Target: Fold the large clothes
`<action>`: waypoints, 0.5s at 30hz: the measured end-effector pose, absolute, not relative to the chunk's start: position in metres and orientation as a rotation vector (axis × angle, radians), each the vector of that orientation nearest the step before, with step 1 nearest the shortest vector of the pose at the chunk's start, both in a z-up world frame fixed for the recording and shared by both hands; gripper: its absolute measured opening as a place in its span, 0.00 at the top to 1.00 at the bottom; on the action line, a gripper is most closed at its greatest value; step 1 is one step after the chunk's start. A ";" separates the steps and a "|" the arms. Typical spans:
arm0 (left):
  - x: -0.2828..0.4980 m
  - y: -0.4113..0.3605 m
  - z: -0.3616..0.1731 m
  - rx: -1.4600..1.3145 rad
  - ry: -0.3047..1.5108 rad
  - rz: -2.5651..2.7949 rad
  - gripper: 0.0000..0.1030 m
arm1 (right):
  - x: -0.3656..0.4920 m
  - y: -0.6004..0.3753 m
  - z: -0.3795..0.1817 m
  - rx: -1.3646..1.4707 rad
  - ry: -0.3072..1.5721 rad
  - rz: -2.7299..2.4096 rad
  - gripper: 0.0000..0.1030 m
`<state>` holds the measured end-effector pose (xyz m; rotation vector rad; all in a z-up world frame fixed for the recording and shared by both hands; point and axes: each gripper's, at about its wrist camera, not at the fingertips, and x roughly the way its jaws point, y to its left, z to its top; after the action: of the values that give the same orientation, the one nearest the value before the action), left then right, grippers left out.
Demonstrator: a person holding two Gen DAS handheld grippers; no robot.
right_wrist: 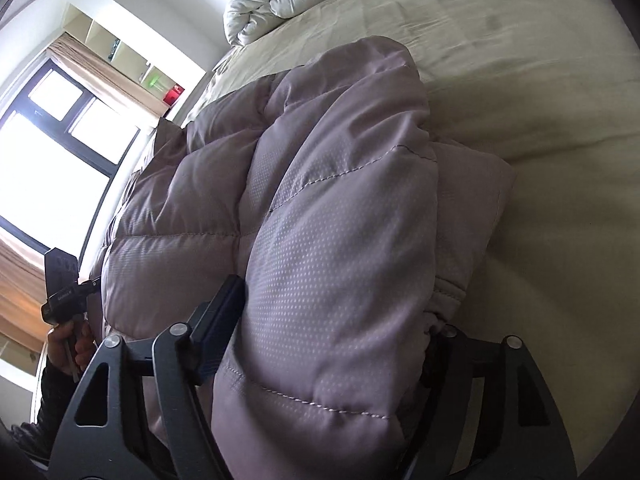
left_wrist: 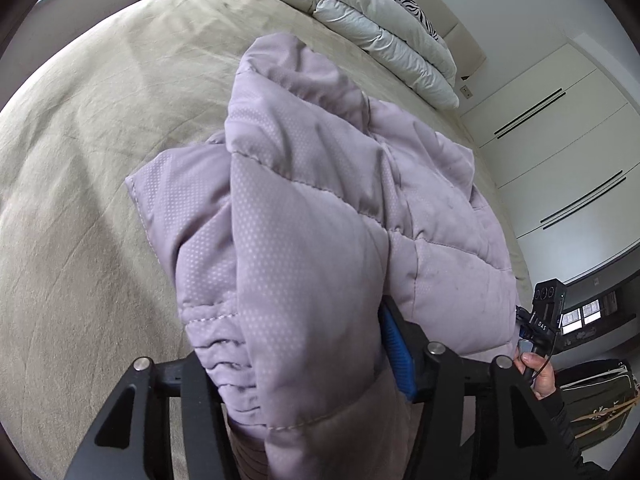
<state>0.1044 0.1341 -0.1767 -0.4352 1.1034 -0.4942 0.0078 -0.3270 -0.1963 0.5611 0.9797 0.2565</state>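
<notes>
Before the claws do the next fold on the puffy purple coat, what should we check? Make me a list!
1. Purple coat lies on the bed: ok.
2. Sleeve sits between the left claw fingers: ok.
3. Coat fabric sits between the right claw fingers: ok.
4. Claws pinching tight: cannot tell, fabric hides the pads.
5. Bare bed sheet beyond the coat for folding: ok.
6. White duvet lies apart from the coat: ok.

Daylight from blown-out window (right_wrist: 60, 152) — soft shadows, fisheye-warped edges.
</notes>
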 end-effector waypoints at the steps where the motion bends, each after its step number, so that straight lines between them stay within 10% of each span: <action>1: 0.106 0.136 -0.181 -0.456 1.110 -0.491 0.37 | 0.003 -0.329 -0.200 0.571 0.976 0.257 0.25; 10: 0.082 0.156 -0.165 -0.464 1.027 -0.434 0.31 | -0.019 -0.343 -0.196 0.631 0.955 0.200 0.16; 15: 0.039 0.168 -0.115 -0.286 0.830 -0.301 0.06 | -0.061 -0.343 -0.156 0.510 0.878 0.080 0.16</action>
<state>0.0388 0.1676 -0.1147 -0.2857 0.8305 -0.3006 -0.0605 -0.3432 -0.1562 0.5100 0.8779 0.0796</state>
